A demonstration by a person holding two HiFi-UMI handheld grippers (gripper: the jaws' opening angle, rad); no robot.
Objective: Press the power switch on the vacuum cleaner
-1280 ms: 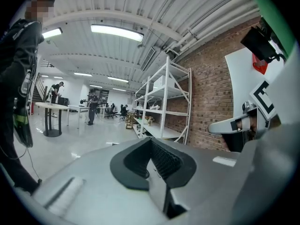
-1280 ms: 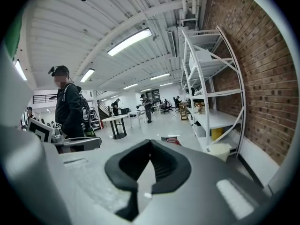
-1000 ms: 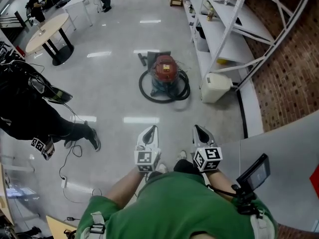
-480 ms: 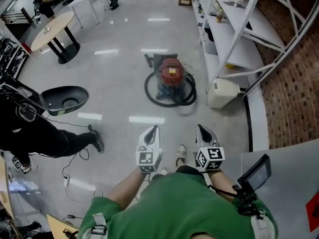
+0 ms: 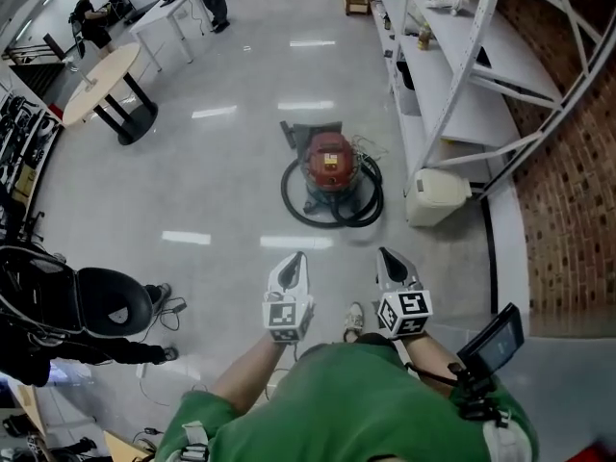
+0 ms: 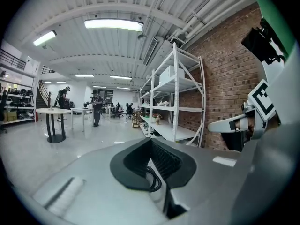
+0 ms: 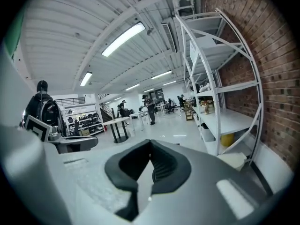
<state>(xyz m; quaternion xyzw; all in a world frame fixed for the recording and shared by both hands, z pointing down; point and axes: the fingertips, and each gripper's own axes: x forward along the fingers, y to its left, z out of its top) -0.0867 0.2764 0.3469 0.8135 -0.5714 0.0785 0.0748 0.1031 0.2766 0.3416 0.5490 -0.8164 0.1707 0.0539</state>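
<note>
1. While I hold both grippers at chest level, the red drum-shaped vacuum cleaner [image 5: 329, 162] stands on the glossy grey floor [image 5: 212, 171], towards its right edge. It is just beside the white metal shelving rack [image 5: 452, 94] and a white plastic bin [image 5: 438, 195].
2. Black hose [image 5: 291, 196] lies coiled around the vacuum's base.
3. Left gripper [image 5: 293, 260]: jaws closed together, nothing between them.
4. Right gripper [image 5: 387, 258]: same, clenched and empty.
5. Both grippers are well apart from the vacuum, with bare floor between. Neither gripper view shows the vacuum; both look out level across the room.
6. Power switch: too small to pick out in the head view. I only see a yellow patch on the red lid.
7. Progress, my read: nothing done yet. Left to do: close in, lower one gripper over the lid, find the switch, press it.
</note>
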